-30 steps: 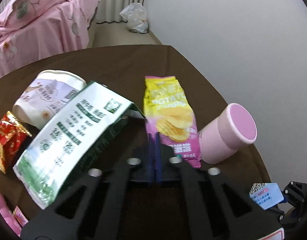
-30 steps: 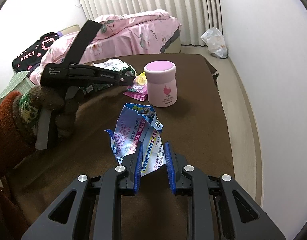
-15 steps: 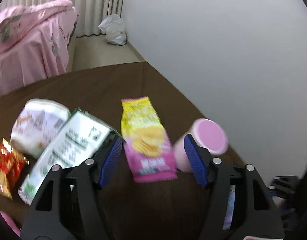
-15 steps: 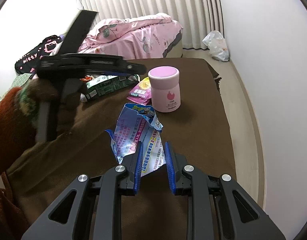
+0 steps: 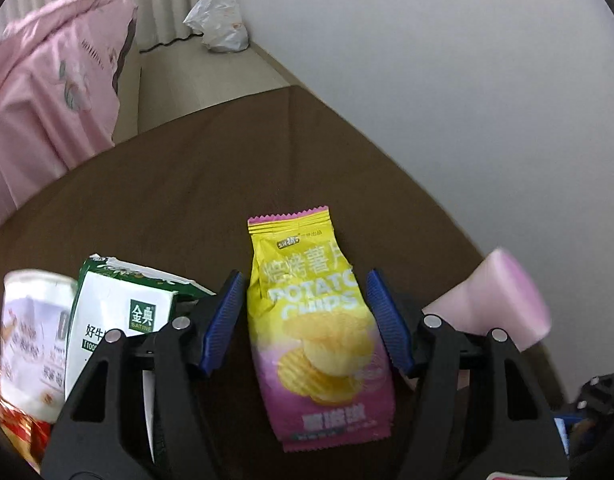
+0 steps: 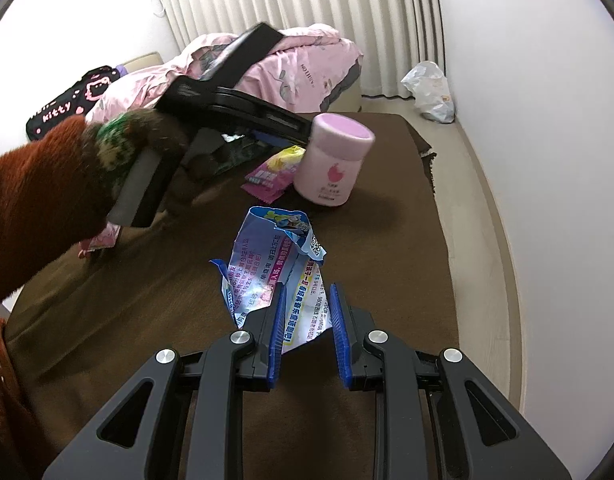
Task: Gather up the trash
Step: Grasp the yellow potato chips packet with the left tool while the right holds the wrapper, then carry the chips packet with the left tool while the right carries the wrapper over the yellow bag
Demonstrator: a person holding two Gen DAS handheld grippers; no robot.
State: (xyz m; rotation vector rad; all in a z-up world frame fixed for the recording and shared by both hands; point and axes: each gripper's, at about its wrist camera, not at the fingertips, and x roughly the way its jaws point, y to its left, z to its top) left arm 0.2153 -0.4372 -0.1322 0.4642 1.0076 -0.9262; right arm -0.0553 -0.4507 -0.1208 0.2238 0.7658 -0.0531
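Left hand-held gripper (image 5: pixel 303 320): spread wide, potato chip bag (image 5: pixel 315 332) between fingers. Right hand-held gripper (image 6: pixel 307 332): slightly parted around blue-white wrapper (image 6: pixel 275 268), not pinching.

Chip bag (image 5: pixel 315 328) betw carton (image 5: pixel 119 320) left & jar (image 5: pixel 495 304) right, on table (image 5: pixel 227 184)

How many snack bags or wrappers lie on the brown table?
4 visible: the chips bag between the left gripper fingers, a red wrapper at the left edge, a blue-white wrapper before the right gripper, a pink wrapper below the sleeve. More may be hidden.
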